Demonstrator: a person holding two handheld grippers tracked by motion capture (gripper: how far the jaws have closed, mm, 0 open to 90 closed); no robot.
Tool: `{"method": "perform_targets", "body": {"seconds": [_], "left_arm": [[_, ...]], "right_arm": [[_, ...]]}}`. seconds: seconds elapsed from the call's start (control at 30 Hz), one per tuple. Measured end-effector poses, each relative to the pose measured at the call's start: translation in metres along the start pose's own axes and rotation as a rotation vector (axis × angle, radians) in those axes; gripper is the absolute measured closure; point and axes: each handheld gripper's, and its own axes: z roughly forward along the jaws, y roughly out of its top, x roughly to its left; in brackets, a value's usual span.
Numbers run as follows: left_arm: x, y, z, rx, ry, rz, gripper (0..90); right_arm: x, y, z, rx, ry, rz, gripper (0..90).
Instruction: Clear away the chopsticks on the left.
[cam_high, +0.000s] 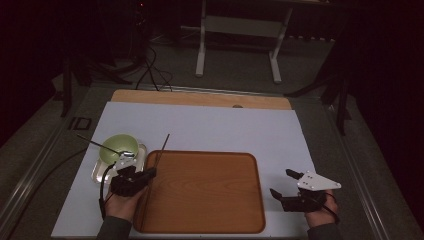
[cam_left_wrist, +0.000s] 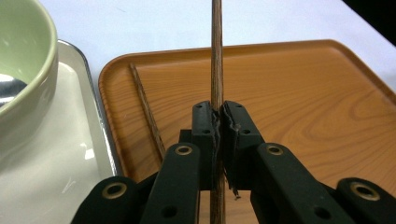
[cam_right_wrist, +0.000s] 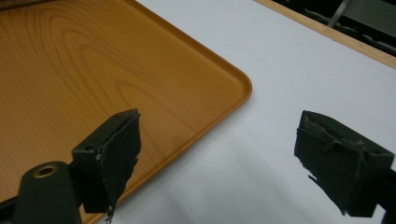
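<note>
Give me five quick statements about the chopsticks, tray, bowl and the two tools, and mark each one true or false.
1. The left tool is shut on a chopstick. True.
2. The second chopstick lies in the bowl. False: it lies on the wooden tray, near its left edge.
3. The right tool grips the tray's corner. False: its jaws stand open and hold nothing, over the white sheet beside the tray.
4. The green bowl sits on a metal tray left of the wooden one. True.
5. The bowl is upside down. False: it stands upright with a utensil in it.
</note>
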Motion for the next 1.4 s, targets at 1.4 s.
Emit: {"method": "perform_targets", "body": {"seconds": [1.4], "left_arm": [[0.010, -0.014, 0.011, 0.221, 0.138, -0.066, 79.6]], "right_arm": [[-0.001, 0.000, -0.001, -0.004, -0.002, 0.001, 14.4]]}}
